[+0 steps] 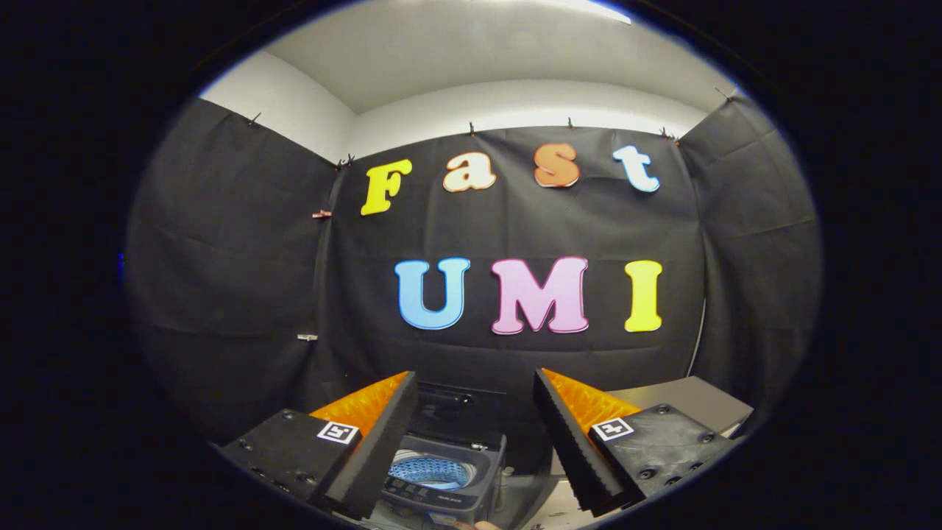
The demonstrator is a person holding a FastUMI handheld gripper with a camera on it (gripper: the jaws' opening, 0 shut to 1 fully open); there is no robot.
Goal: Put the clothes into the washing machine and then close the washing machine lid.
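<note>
One gripper [475, 434] is in view, with two fingers rising from the lower part of the frame. The fingers stand wide apart and nothing is held between them. Each finger carries one square printed marker on its flat base block: two markers counted, one lower left, one lower right. The left finger's serrated pad [379, 449] and the right one face each other across the gap. The gripper is held roughly level, pointing forward at the booth wall, high enough that the machine sits low in the frame.

Between the fingers, low in the centre of the frame, stands one washing machine [441, 486], a small top-loading unit. Its lid [458, 416] is raised and stands upright behind the opening. One round drum [430, 471] shows through the open top, its perforated wall visible; whether anything lies inside cannot be told. A control strip runs along the machine's front edge, too small to make out.

At the very bottom centre, just below the machine, a small sliver of what may be a fingertip [486, 525] shows.

Beyond the right finger, at lower right, sits one grey flat-topped box [692, 401].

Behind everything hangs the black cloth wall [221, 294], three panels counted, with a white wall and ceiling [471, 59] above.
</note>
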